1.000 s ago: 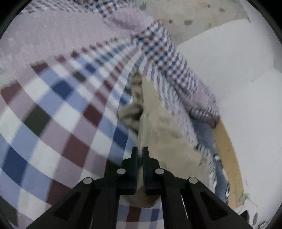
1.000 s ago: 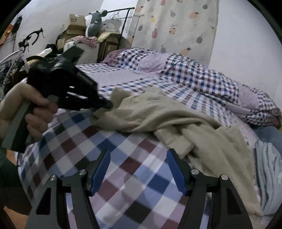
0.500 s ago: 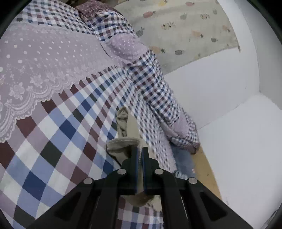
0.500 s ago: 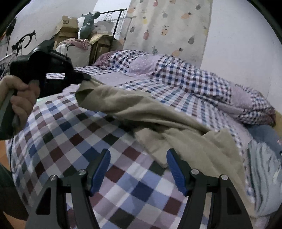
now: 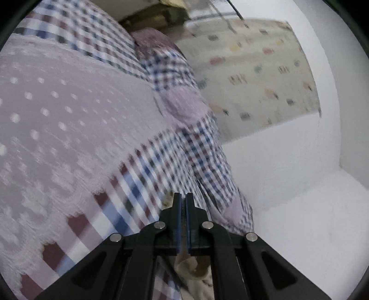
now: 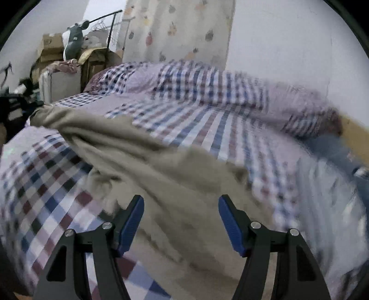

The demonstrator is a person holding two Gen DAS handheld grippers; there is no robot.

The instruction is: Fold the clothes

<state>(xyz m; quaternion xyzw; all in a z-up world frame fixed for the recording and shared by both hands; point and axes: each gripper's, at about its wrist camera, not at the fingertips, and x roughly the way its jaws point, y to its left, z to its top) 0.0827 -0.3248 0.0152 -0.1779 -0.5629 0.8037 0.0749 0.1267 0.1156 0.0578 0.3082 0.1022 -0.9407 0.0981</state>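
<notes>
- Left wrist view: left gripper [image 5: 183, 198] has jaws pressed nearly together w/ beige fabric pinched btwn them; more of the beige garment [image 5: 196, 277] hangs under the fingers at 6 o'clock.
- Right wrist view: garment [image 6: 161, 175] is plain beige/khaki, crumpled, drawn out in a long ridge from 9 o'clock (raised end) down to 6 o'clock; folds blurred, can't tell what kind of garment.
- Right gripper [image 6: 181, 221] jaws spread wide, blue pads [image 6: 132, 221] each side, nothing held; garment lies just below/beyond them.
- Surface: bed [image 6: 41, 198] w/ checked cover in blue, maroon, white; lilac dotted panel w/ lace edge [image 5: 69, 129] at 9 o'clock in left view.
- Bunched checked duvet [image 6: 219, 92] along far side, 12–3 o'clock.
- Room: white wall [image 6: 288, 46], fruit-print curtain [image 6: 180, 32] at 12 o'clock, cardboard boxes [image 6: 52, 43] & clothes rack [image 6: 108, 20] at 10–11 o'clock.
- Edges: bed edge at 7–8 o'clock; open checked cover at 8 o'clock & btwn garment and duvet; blue-grey clothing [image 6: 334, 147] at 3 o'clock.
</notes>
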